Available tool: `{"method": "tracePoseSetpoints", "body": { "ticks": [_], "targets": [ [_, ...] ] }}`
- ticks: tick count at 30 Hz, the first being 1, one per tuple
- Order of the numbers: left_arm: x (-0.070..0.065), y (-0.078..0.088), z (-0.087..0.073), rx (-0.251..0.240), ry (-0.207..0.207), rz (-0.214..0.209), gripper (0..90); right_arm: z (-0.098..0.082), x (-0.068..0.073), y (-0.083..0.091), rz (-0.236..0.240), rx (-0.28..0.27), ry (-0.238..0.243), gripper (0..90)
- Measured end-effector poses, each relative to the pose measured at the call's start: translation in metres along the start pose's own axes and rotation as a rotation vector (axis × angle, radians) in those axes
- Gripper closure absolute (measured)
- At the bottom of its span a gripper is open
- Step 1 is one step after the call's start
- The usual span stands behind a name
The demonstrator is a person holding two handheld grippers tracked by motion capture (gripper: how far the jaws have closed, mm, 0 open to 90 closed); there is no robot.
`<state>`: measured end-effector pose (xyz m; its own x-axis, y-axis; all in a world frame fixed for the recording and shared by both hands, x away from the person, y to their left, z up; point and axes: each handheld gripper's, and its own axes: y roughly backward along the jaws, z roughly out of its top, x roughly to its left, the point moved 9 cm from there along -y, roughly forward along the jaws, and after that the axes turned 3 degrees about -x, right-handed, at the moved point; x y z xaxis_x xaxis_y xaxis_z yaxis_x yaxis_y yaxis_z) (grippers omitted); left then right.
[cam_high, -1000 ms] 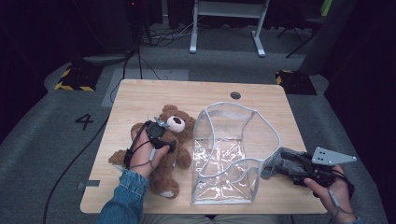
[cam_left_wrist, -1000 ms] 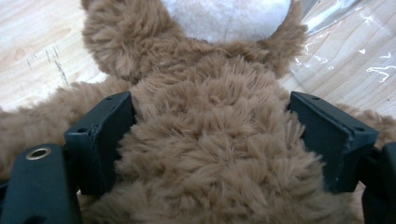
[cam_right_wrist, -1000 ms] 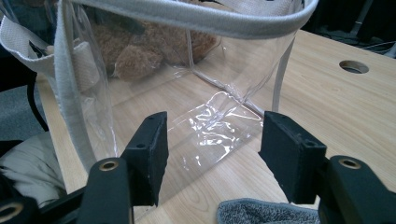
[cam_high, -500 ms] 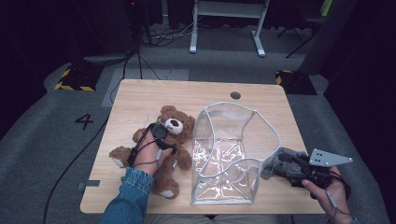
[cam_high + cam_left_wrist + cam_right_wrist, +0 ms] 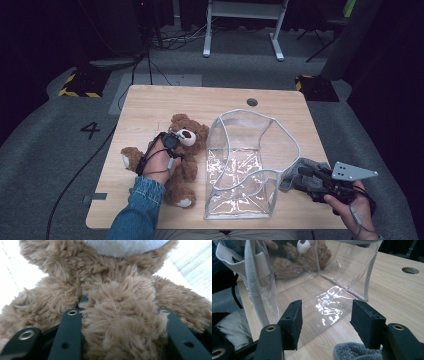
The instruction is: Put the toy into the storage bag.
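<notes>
- High view: left gripper has just been closing on the teddy bear, lying just beside the clear bag; the grasp step, I judge; next calls for a lift into the bag; forearm reaches in from below.
- Left gripper view: jaws pinch fur between them.
- Right gripper view: right gripper stands open and empty; bag ahead.

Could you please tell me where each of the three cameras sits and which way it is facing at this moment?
High view: above the person's side, looking forward and down on the table; both forearms enter from below.
Left gripper view: on the left gripper, facing the teddy bear, its black fingers squeezing the fur.
Right gripper view: on the right gripper, low, facing the clear bag; open fingers.
Shared: bear and bag show in the high and right gripper views.
</notes>
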<state>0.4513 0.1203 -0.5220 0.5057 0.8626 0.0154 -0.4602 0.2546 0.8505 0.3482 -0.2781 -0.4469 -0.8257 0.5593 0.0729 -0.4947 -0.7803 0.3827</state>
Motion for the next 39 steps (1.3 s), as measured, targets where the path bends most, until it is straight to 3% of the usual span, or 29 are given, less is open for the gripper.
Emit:
{"method": "tracePoseSetpoints", "body": {
  "ticks": [3, 11, 15, 17, 23, 26, 31, 39],
  "targets": [
    [0.004, 0.008, 0.002, -0.041, 0.024, -0.030, 66.2, -0.002, -0.002, 0.002, -0.006, 0.007, -0.003, 45.1],
    [0.000, 0.038, 0.003, -0.198, -0.027, -0.054, 69.9, 0.001, -0.004, 0.000, -0.007, -0.002, -0.006, 45.9],
    [-0.001, 0.062, 0.005, -0.329, -0.033, -0.116, 69.6, 0.004, -0.004, -0.003, -0.007, -0.002, -0.004, 45.7],
    [-0.002, 0.077, 0.008, -0.419, -0.037, -0.161, 68.6, 0.008, -0.005, -0.004, -0.009, -0.010, 0.003, 45.3],
    [-0.007, 0.112, 0.009, -0.549, -0.060, -0.269, 68.3, 0.026, -0.006, 0.001, -0.012, -0.021, 0.040, 45.9],
    [-0.012, 0.124, 0.009, -0.602, -0.073, -0.329, 68.2, 0.033, -0.007, 0.003, -0.011, -0.021, 0.059, 47.0],
    [-0.018, 0.140, 0.009, -0.663, -0.091, -0.393, 68.0, 0.047, -0.009, 0.006, -0.015, -0.035, 0.076, 47.4],
    [-0.019, 0.165, 0.012, -0.713, -0.105, -0.399, 68.0, 0.061, -0.031, 0.008, -0.126, 0.007, 0.056, 35.8]
  ]
}}
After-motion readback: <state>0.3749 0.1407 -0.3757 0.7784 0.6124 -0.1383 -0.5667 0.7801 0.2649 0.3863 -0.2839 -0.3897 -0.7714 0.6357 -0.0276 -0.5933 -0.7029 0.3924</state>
